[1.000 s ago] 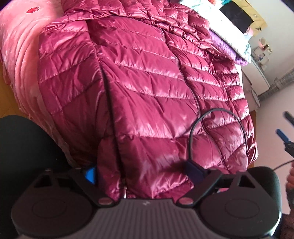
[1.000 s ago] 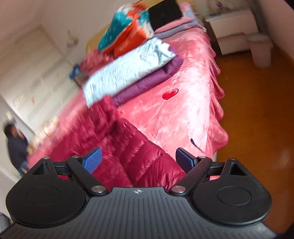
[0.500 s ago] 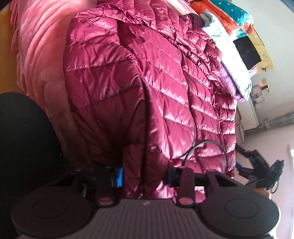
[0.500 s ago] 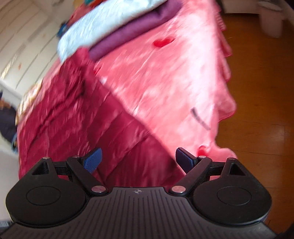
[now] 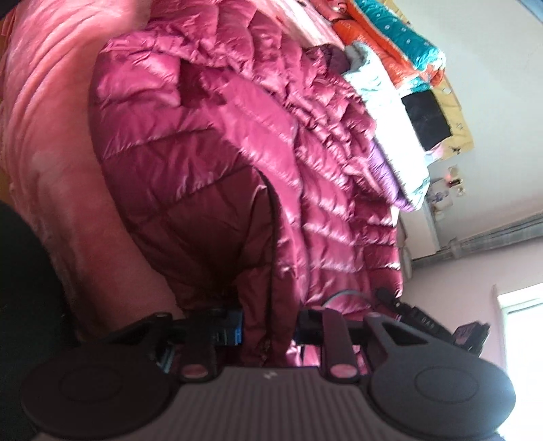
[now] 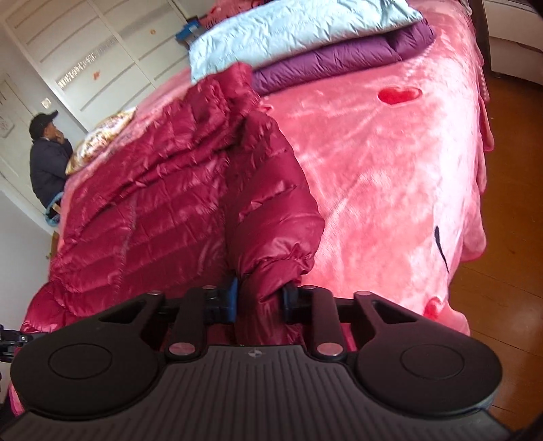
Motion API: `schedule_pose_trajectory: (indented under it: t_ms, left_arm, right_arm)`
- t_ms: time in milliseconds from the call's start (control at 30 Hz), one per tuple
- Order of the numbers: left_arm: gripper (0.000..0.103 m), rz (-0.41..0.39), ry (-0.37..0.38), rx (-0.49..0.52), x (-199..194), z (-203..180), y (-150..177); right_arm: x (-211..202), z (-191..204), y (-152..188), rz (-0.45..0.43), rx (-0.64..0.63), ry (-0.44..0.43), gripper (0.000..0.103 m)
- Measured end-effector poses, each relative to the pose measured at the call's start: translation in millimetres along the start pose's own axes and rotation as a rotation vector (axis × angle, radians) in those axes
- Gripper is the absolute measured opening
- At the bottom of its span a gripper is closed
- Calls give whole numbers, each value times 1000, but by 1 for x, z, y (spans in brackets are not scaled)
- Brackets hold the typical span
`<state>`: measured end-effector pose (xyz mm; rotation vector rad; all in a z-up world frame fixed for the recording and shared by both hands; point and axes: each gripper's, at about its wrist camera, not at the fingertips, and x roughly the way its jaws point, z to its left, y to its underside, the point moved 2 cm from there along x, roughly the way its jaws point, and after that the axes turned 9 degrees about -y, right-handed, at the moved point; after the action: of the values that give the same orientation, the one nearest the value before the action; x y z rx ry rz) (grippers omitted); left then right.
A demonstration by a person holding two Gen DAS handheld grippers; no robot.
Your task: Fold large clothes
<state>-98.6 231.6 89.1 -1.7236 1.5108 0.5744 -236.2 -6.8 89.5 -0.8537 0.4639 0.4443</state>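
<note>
Jacket (image 5: pixel 210 163) is a shiny magenta puffer, spread across the pink blanket (image 5: pixel 51 112) on the bed, filling the middle of the left wrist view. In the right wrist view the same jacket sits left of center w/ one sleeve (image 6: pixel 271 217) running down toward the bottom middle of the frame.

Left gripper (image 5: pixel 269 327), bottom center of its view: jaws closing, w/ a fold of the jacket's bottom edge b/w the blue pads (image 5: pixel 234 327). Fabric bunches up right where they pinch, so it's clamped on the jacket hem.

Right gripper (image 6: pixel 259 298), bottom center of its own view: jaws also closing, sleeve cuff squeezed b/w the pads, fabric puckered just above them. Clamped on the sleeve.

Other stuff: stack of folded bedding, light blue quilt (image 6: pixel 292 30) on top of a purple one (image 6: pixel 342 54), at the top of the right wrist view, touching the jacket's far end. Red heart (image 6: pixel 400 95) on the blanket, upper right. Wooden floor (image 6: pixel 509 203) down the right edge. Person in a dark coat and cap (image 6: pixel 45 159) at the far left by the white wardrobe doors (image 6: pixel 85 51). Left wrist view is a bit blurry, also shows an orange/teal quilt (image 5: pixel 400 44) upper right.
</note>
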Motion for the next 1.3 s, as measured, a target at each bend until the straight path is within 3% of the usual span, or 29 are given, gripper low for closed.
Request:
schedule_pose_trajectory:
  t_ms: [300,433,667,767,833,933,1033,1200,1233,1300]
  left_arm:
    - [19,-116,122,-33,-16,-24,-44]
    - [19,-207,181,-47,-31,-32,-72]
    - [19,-305,242,-129,-45,-26,-113]
    - [19,-353,278,-93,-52,-32,-114]
    - [19,-370,281,-9,-55,-40,-107]
    - [19,-341,277,129,-49,-49,-92]
    - [19,-271,262,211,-35,-46,-76]
    - [19,-182,223,96,-8,-24,-71]
    - [19,-172,218,68,-5,-21,-71]
    - [19,-156,204,32,0,-18,-69]
  right_arm:
    - [-33,20,-43,-248,90,-186,20]
    - [-39,24,-66,-351,88,-196,19]
    - [-28,13,-97,-410,168,-234,17]
    - [-25,12,-98,-432,184,-257,17]
    - [-23,8,-96,-445,193,-266,17]
    - [-30,0,-81,-445,217,-296,17]
    - [-34,-13,-66,-418,241,-251,18]
    - [-31,-23,-45,-311,278,-184,23]
    - [-31,-23,-41,-293,285,-179,28]
    - [-33,-25,-35,-260,303,-160,49]
